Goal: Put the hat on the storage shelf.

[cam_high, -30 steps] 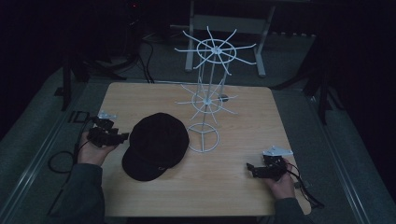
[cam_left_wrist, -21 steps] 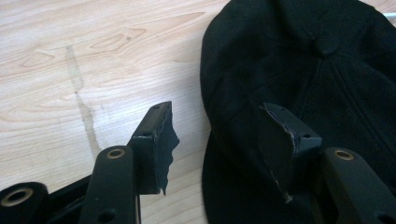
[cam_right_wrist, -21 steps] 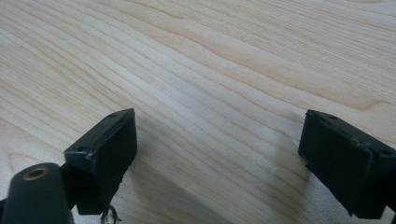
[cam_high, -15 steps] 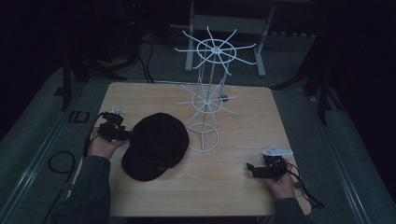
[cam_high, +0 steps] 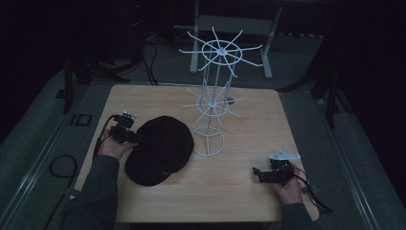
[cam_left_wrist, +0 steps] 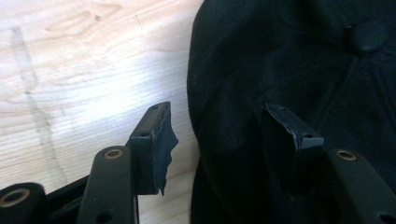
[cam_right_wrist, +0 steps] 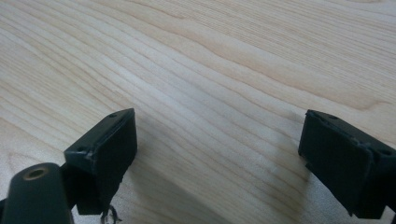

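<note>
High view: black cap (cam_high: 160, 149) flat on bench (cam_high: 249, 191), left-centre, just beside white wire rack (cam_high: 210, 103) base. Left gripper (cam_high: 130, 136) at cap's left edge. Left gripper view fills in detail: jaws apart, straddling cap rim, nothing clamped. Right gripper (cam_high: 258, 175) near front-right corner, jaws wide, empty over bare wood, plenty of room.

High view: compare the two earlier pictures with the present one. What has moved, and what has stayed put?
The left gripper has travelled right across the table to the edge of the black cap, jaws open astride its rim, not yet closed. The cap, white wire stand and right gripper have stayed put.
</note>
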Demonstrator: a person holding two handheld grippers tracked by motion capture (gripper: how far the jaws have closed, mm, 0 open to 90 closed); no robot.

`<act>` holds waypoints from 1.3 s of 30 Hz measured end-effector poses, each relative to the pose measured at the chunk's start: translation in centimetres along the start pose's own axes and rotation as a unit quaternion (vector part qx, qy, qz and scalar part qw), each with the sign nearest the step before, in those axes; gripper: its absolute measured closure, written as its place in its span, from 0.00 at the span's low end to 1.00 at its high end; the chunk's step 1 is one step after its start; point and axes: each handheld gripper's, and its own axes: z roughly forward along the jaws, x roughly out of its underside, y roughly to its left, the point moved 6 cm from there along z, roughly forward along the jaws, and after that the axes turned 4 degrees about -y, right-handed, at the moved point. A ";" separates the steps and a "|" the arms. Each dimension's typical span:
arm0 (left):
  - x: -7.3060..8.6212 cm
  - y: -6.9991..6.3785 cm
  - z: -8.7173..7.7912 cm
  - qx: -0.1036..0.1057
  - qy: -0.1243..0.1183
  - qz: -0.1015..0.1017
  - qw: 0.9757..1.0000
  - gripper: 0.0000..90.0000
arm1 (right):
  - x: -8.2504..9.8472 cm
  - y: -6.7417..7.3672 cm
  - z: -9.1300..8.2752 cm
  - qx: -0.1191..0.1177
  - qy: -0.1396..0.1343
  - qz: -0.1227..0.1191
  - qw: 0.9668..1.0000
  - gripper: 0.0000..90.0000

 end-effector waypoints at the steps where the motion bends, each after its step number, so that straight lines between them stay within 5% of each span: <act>1: 0.0 0.0 0.3 0.001 0.005 0.000 1.000 0.50 | 0.0 0.0 0.0 0.000 0.000 0.001 1.000 0.13; 11: 0.4 -0.1 2.4 0.019 0.042 -0.021 0.999 0.54 | 0.0 0.0 0.0 0.000 0.000 0.000 1.000 0.13; 19: 0.3 -0.2 3.4 0.051 0.077 -0.045 0.995 0.59 | 0.0 0.0 0.0 0.000 0.000 0.001 1.000 0.13; 29: 0.3 -0.6 3.0 0.029 0.073 -0.011 0.997 0.77 | 0.0 0.0 0.0 0.000 0.000 0.001 1.000 0.13; 39: 0.4 -0.2 2.2 0.050 0.028 -0.043 0.997 0.83 | 0.0 0.0 0.0 0.000 0.000 0.000 1.000 0.13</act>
